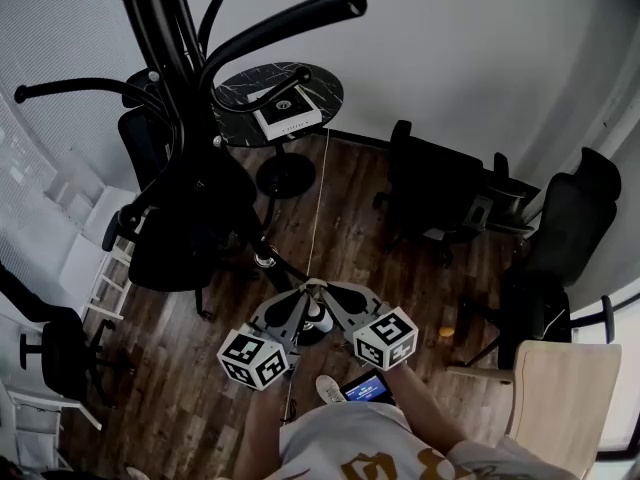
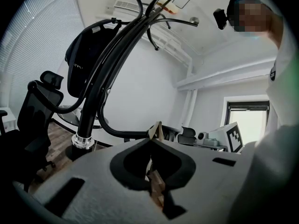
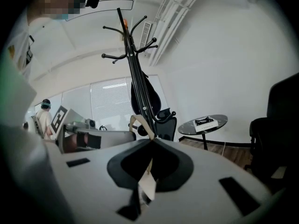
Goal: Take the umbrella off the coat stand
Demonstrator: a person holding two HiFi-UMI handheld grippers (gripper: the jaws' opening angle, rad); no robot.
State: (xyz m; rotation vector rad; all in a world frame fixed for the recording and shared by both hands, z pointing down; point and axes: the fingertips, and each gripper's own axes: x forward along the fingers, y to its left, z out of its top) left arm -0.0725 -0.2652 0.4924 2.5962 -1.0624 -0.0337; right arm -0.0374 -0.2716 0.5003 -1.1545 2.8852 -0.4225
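Jaws on left gripper (image 1: 300,298) and right gripper (image 1: 335,296) are pressed together, holding nothing, low before the coat stand (image 1: 165,28). Umbrella (image 3: 140,94) hangs against its pole. I judge a sideways pull could snag a hook, toppling it.

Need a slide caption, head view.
Left gripper and right gripper, both shut, tips together, near the black curved-arm coat stand.

Coat stand (image 1: 162,18) blk; table (image 1: 322,88) blk w/ white veins; floor (image 1: 350,198) brown wood planks; marker cubes (image 1: 254,358) b/w squares.
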